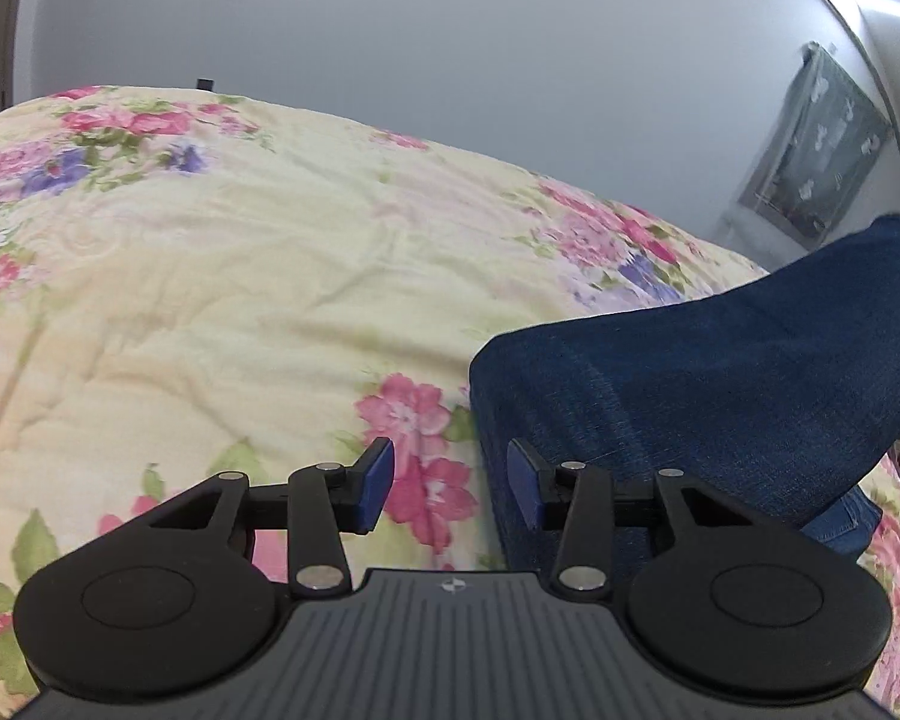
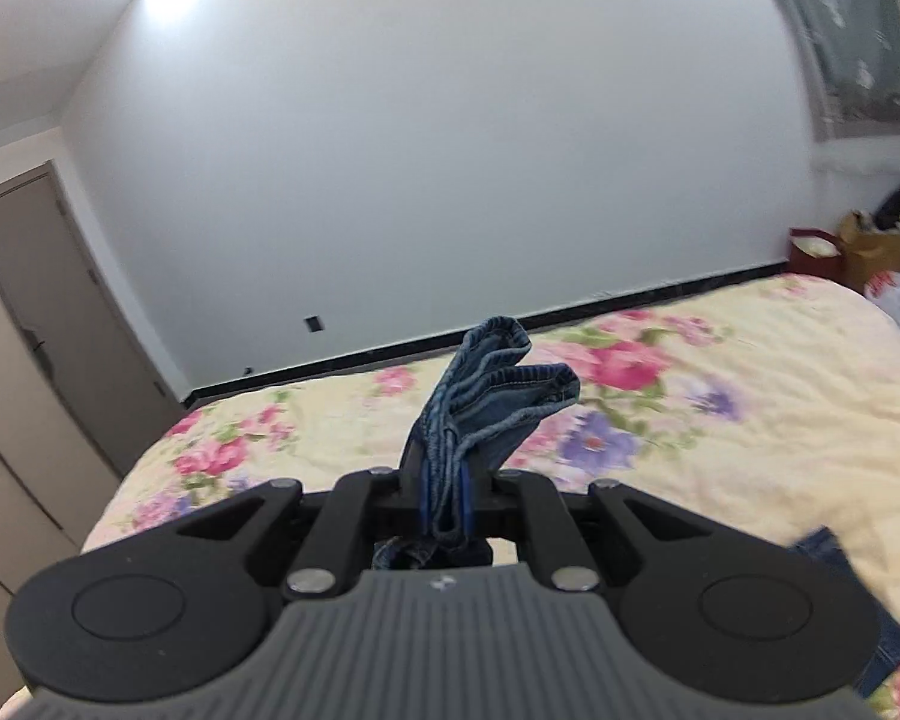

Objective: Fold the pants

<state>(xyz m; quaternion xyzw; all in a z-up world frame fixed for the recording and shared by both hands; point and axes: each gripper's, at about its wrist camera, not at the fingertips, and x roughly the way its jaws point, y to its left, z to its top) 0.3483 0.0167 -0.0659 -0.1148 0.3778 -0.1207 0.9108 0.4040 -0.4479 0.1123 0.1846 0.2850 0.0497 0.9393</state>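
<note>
The fold looks midway: the right gripper (image 2: 444, 501) is clamped on the bunched hems of the jeans (image 2: 492, 402), lifted above the floral quilt (image 2: 750, 420), while the denim leg (image 1: 690, 372) arcs up off the bed. The left gripper (image 1: 450, 483) stands half-wide and empty, just at the denim's near edge. Laying down and smoothing remain. Plenty of bare quilt lies ahead; the wall (image 2: 450, 150) is well off.

It is a bedroom in a home: a bed (image 2: 720, 420) with flowered quilt, a door (image 2: 48, 312), white walls.
</note>
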